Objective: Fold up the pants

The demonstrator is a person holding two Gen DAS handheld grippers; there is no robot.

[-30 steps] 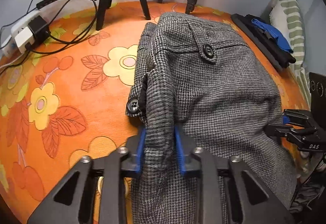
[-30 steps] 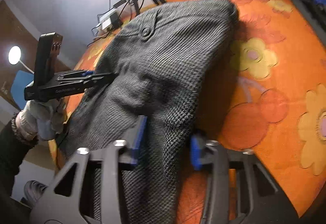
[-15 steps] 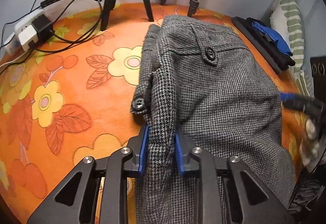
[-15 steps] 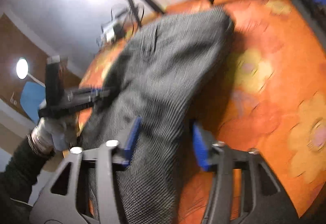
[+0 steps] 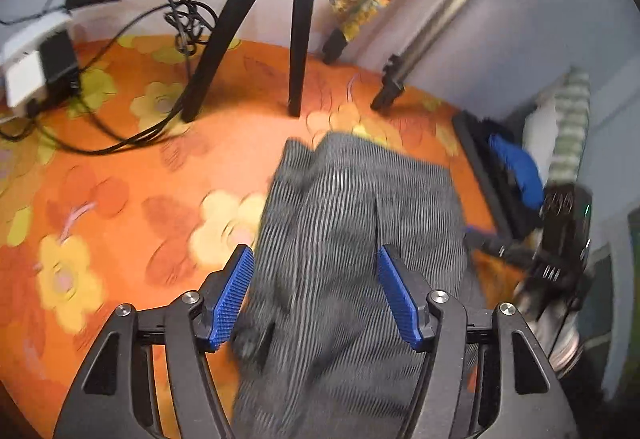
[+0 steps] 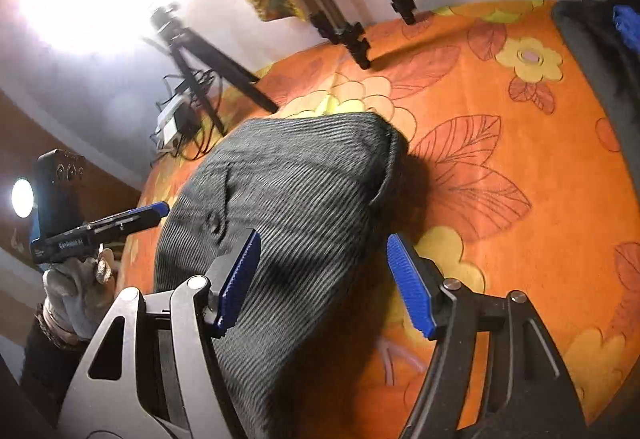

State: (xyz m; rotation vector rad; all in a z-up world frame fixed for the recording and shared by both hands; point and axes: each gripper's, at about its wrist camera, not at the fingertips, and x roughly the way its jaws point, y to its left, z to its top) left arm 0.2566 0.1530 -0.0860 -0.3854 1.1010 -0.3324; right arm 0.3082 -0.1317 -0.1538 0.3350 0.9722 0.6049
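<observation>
On my far left a white and black power adapter [image 5: 38, 69] sits on the orange flowered blanket [image 5: 120, 175] with its cables [image 5: 132, 135] trailing toward the black tripod legs [image 5: 298, 39]. My left gripper [image 5: 316, 295] has just been opening; its blue pads stand apart over the grey pants [image 5: 360, 231], gripping nothing. The folded pants lie mid-blanket, blurred. Farther right a silver stand [image 5: 424, 51] meets the blanket, then a dark pile with blue cloth [image 5: 516, 171]. My right gripper [image 6: 324, 283] has also just spread, one pad above the pants' edge, free.
</observation>
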